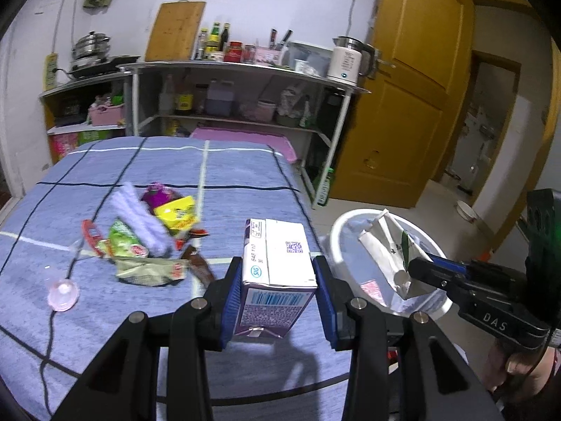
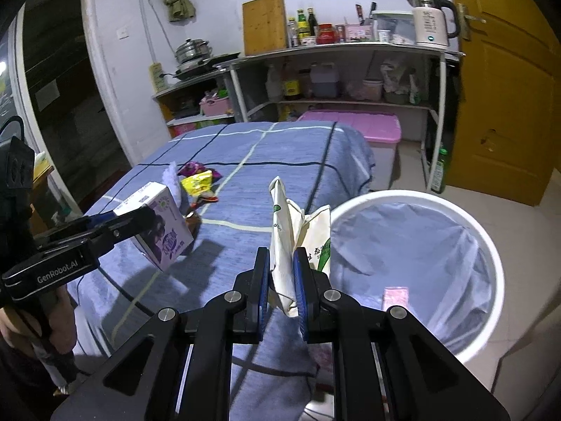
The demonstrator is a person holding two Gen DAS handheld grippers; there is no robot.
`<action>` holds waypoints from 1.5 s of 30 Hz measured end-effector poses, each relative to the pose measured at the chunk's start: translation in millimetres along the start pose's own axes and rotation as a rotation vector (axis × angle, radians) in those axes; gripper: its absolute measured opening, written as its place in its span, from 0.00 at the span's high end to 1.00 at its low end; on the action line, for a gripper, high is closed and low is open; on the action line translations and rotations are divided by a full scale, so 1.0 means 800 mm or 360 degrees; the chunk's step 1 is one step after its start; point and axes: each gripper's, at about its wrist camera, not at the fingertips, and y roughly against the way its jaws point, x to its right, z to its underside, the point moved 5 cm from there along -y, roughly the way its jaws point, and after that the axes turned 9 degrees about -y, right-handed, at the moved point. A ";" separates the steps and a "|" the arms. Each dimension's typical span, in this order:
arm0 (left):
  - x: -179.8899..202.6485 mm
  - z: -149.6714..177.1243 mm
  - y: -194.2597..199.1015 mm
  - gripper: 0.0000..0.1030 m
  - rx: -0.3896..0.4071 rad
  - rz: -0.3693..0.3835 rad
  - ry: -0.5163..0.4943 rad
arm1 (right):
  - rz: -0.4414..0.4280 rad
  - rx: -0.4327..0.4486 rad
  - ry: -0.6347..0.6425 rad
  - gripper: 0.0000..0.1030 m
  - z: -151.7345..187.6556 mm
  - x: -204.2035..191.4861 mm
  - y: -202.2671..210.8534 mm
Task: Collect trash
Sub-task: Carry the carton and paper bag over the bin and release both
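- The left gripper is clamped on a purple and white milk carton, its blue pads pressed against both sides, and holds the carton clear above the blue checked bedcover.
- The right gripper is closed tight on a crumpled white paper wrapper with green print, which sticks up between the pads; it hangs at the bed's edge, just beside the bin's rim.
- The white trash bin stands on the tiled floor next to the bed. It is lined with a thin whitish bag, and a small pink packet lies at the bottom; I can make out nothing else inside.
- More trash lies in a loose heap on the bedcover: a yellow snack packet, a purple wrapper, a pale lilac fuzzy piece, a green packet, a crumpled greenish wrapper and a brown wrapper.
- A small pink round lid lies apart from the heap, nearer the left edge.
- Behind the bed, a metal shelf carries bottles, a cutting board and a white kettle; a pink-lidded storage box sits under it.
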 end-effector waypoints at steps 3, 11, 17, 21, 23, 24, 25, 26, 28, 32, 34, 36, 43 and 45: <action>0.017 -0.004 -0.009 0.60 -0.0011 0.0044 -0.0028 | 0.0031 0.0010 -0.0029 0.86 0.000 0.014 0.006; 0.060 -0.015 -0.031 0.60 -0.0033 0.0137 -0.0097 | 0.0103 0.0026 -0.0110 0.86 0.004 0.055 0.018; 0.084 -0.023 -0.046 0.60 -0.0046 0.0197 -0.0124 | 0.0139 0.0030 -0.0162 0.86 0.006 0.078 0.019; 0.096 -0.027 -0.057 0.60 -0.0056 0.0233 -0.0138 | 0.0154 0.0025 -0.0190 0.86 0.009 0.091 0.019; 0.104 -0.028 -0.062 0.60 -0.0063 0.0254 -0.0143 | 0.0162 0.0022 -0.0204 0.86 0.009 0.098 0.019; 0.106 -0.029 -0.065 0.60 -0.0068 0.0264 -0.0145 | 0.0167 0.0021 -0.0212 0.86 0.009 0.102 0.018; 0.110 -0.029 -0.068 0.60 -0.0072 0.0275 -0.0149 | 0.0171 0.0020 -0.0218 0.86 0.009 0.103 0.018; 0.113 -0.029 -0.072 0.60 -0.0077 0.0285 -0.0153 | 0.0176 0.0018 -0.0226 0.86 0.009 0.107 0.017; 0.121 -0.029 -0.078 0.60 -0.0088 0.0307 -0.0160 | 0.0186 0.0013 -0.0243 0.86 0.010 0.114 0.016; 0.132 -0.028 -0.090 0.60 -0.0112 0.0349 -0.0171 | 0.0203 -0.0002 -0.0275 0.86 0.012 0.126 0.011; 0.138 -0.028 -0.096 0.60 -0.0126 0.0369 -0.0180 | 0.0211 -0.0009 -0.0289 0.86 0.014 0.131 0.010; 0.144 -0.029 -0.103 0.60 -0.0139 0.0387 -0.0188 | 0.0216 -0.0018 -0.0301 0.86 0.015 0.135 0.008; 0.157 -0.020 -0.122 0.60 -0.0187 0.0439 -0.0205 | 0.0224 -0.0063 -0.0331 0.86 0.019 0.147 -0.003; 0.159 -0.020 -0.123 0.60 -0.0176 0.0446 -0.0225 | 0.0225 -0.0079 -0.0334 0.86 0.021 0.149 -0.007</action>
